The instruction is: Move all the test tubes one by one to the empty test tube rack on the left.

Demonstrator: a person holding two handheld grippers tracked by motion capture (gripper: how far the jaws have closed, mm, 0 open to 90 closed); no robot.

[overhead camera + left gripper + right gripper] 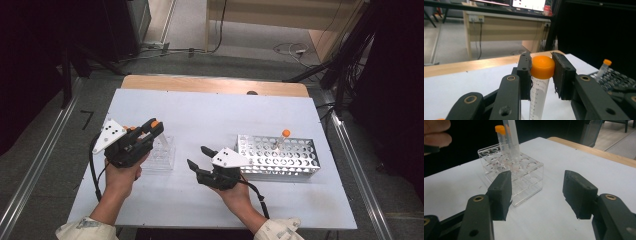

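Note:
My left gripper [541,62] is shut on the orange cap of a clear graduated tube [539,97], which hangs upright below the jaws. From above, that gripper [155,125] sits over a clear plastic rack [162,152] at the table's left. In the right gripper view the held tube [512,140] reaches down to the top of this rack [524,177], beside a second orange-capped tube [501,137] that stands in it. My right gripper [537,190] is open with nothing between its jaws, and it points at the clear rack. It rests mid-table [196,156], just left of a metal rack [280,156].
One orange-capped tube [284,136] stands in the metal rack, which also appears at the right of the left gripper view [614,80]. The white tabletop [215,110] ends at a wooden strip along its far edge. Cables and dark equipment surround the table.

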